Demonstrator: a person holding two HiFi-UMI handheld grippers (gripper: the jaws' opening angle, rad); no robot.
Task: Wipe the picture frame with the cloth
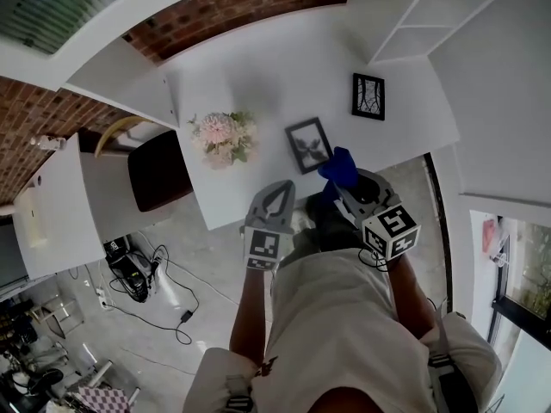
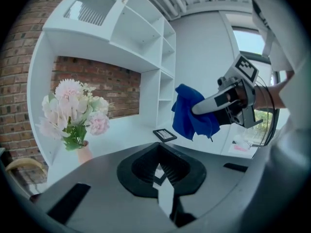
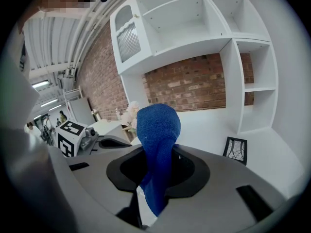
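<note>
A small black picture frame (image 1: pixel 309 144) stands on the white table (image 1: pixel 258 76), just beyond my grippers. A second black frame (image 1: pixel 368 95) stands farther back right; it also shows in the right gripper view (image 3: pixel 235 151). My right gripper (image 1: pixel 344 183) is shut on a blue cloth (image 1: pixel 340 166), which bunches above its jaws (image 3: pixel 156 140) and hangs just right of the near frame. My left gripper (image 1: pixel 275 194) is shut with nothing in it, near the table's front edge. The left gripper view shows the cloth (image 2: pixel 194 115) in the air and a frame (image 2: pixel 165 135) behind it.
A vase of pale pink flowers (image 1: pixel 222 136) stands left of the near frame. White shelves (image 1: pixel 422 15) rise at the table's back right, against a brick wall. A dark chair (image 1: pixel 159 170) stands to the table's left. Cables lie on the floor.
</note>
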